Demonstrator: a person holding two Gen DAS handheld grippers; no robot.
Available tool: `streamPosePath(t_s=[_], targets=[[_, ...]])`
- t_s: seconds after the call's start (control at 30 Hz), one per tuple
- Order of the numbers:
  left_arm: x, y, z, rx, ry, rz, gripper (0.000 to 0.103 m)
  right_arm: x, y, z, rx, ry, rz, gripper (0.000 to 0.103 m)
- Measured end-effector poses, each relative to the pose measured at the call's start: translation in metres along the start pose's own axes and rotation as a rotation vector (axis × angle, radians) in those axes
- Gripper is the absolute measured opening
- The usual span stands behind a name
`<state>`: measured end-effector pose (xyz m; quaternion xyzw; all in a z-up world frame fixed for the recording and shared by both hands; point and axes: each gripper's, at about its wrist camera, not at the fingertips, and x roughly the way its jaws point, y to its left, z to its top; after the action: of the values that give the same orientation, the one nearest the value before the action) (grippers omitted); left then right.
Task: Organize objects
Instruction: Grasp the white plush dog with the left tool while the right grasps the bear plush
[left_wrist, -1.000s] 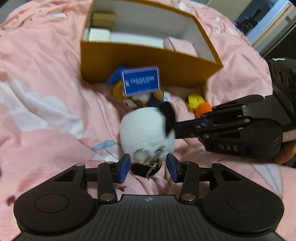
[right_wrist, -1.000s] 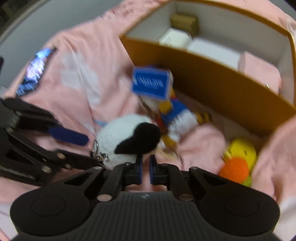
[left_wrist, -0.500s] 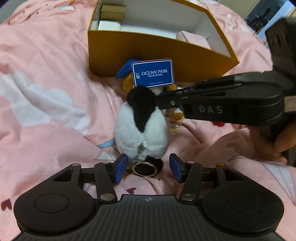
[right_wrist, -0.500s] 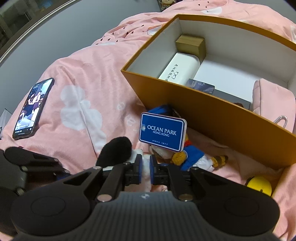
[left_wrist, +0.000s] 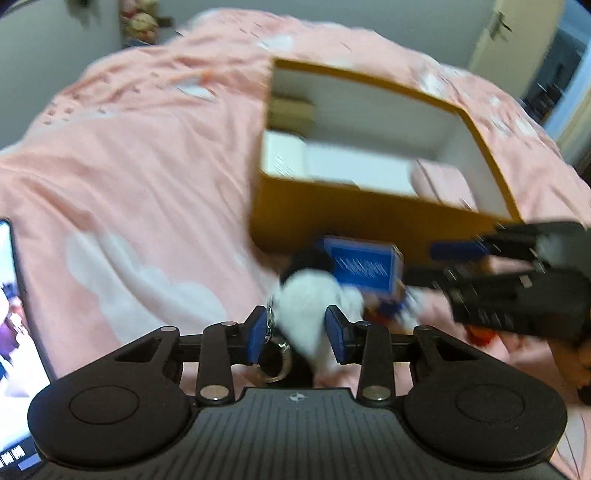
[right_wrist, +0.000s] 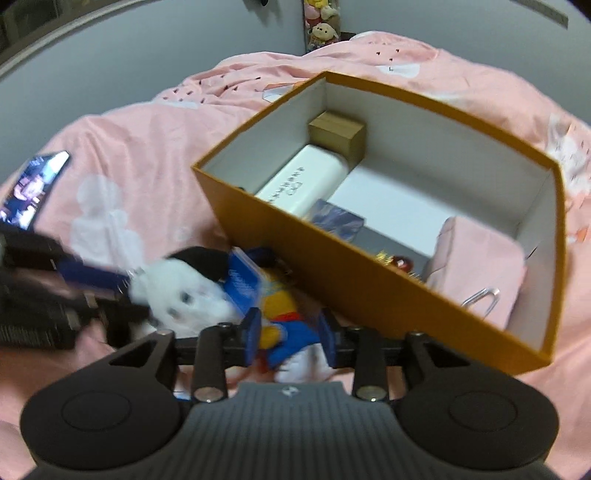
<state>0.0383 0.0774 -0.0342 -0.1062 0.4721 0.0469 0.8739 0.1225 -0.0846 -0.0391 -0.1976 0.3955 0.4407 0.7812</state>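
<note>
**Two grippers at the plush toys beside the box**

Left gripper (left_wrist: 297, 334) is sitting with its blue pads on either side of the white plush toy (left_wrist: 314, 299); the picture is blurred, so I cannot tell whether the pads are pressing the toy or only flanking it. A metal key ring (left_wrist: 279, 363) is hanging from the toy just below the pads. Behind the toy, a blue tag (left_wrist: 364, 267) is standing up in front of the orange box (left_wrist: 369, 221), which is resting on the pink bedspread (left_wrist: 147, 166). A phone (left_wrist: 11, 332) is lying on the bed at my far left with its screen lit.

My right gripper (right_wrist: 290, 338) is spread wide, its pads on either side of a blue and yellow plush toy (right_wrist: 284, 317) without closing on it. This toy is lying against the near wall of the box, touching the white one. Inside the box I am seeing a white case (right_wrist: 303, 184), a small brown box (right_wrist: 336, 133) in the far corner, a pink pouch (right_wrist: 476, 258) with a silver clip (right_wrist: 480, 295), and a dark card (right_wrist: 336, 218).
</note>
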Motion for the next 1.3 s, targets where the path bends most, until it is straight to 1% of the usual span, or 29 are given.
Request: streamPosePath(t_s=[0.03,0.1,0.17,0.2,0.23,0.37,0.43,0.5,0.57,0.63,0.7,0.73,0.8,0.87,1.0,1.17,1.27,1.3], targets=[[0.002,0.003,0.003,-0.019,-0.015,0.013,0.042,0.003,-0.001,0.001,-0.018,0.007,-0.003,0.044],[0.009,0.008,0.006,-0.059,-0.034,0.019,0.042,0.008,-0.002,0.003,-0.037,0.017,0.0,0.045],[0.018,0.009,0.009,-0.082,-0.039,0.034,0.042,0.013,-0.003,0.005,-0.054,0.017,0.011,0.046],[0.021,0.009,0.01,-0.088,-0.042,0.042,0.042,0.016,-0.003,0.006,-0.058,0.016,0.017,0.048],[0.022,0.009,0.009,-0.096,-0.043,0.045,0.042,0.017,-0.003,0.007,-0.062,0.018,0.025,0.052],[0.012,0.015,0.011,-0.147,-0.043,0.034,0.042,0.018,-0.001,0.007,-0.087,0.024,0.049,0.053],[0.002,0.017,0.011,-0.169,-0.029,0.004,0.042,0.016,0.0,0.006,-0.089,0.028,0.069,0.052],[-0.007,0.015,0.008,-0.184,0.009,-0.033,0.044,0.013,0.0,0.005,-0.093,0.028,0.073,0.052],[-0.009,0.009,0.003,-0.198,0.072,-0.057,0.046,0.011,0.0,0.003,-0.099,0.029,0.074,0.052],[-0.005,0.005,-0.005,-0.232,0.142,-0.095,0.046,0.008,0.0,0.0,-0.109,0.035,0.08,0.052],[0.003,0.003,-0.013,-0.273,0.19,-0.132,0.048,0.007,-0.001,-0.003,-0.12,0.043,0.086,0.052],[0.008,0.004,-0.016,-0.294,0.207,-0.131,0.048,0.007,-0.001,-0.006,-0.127,0.051,0.09,0.052],[0.019,0.004,-0.02,-0.321,0.238,-0.101,0.048,0.01,-0.001,-0.01,-0.135,0.067,0.089,0.052],[0.026,0.005,-0.022,-0.352,0.233,-0.084,0.048,0.014,-0.001,-0.014,-0.143,0.079,0.091,0.052],[0.029,0.011,-0.02,-0.41,0.195,-0.068,0.051,0.018,0.003,-0.015,-0.182,0.082,0.112,0.052],[0.033,0.015,-0.016,-0.495,0.169,-0.041,0.052,0.03,0.016,-0.015,-0.291,0.068,0.071,0.052],[0.041,0.021,-0.016,-0.576,0.165,-0.026,0.06,0.04,0.02,-0.011,-0.313,0.068,0.066,0.052],[0.043,0.023,-0.017,-0.598,0.164,-0.028,0.064,0.042,0.02,-0.01,-0.311,0.068,0.069,0.052]])
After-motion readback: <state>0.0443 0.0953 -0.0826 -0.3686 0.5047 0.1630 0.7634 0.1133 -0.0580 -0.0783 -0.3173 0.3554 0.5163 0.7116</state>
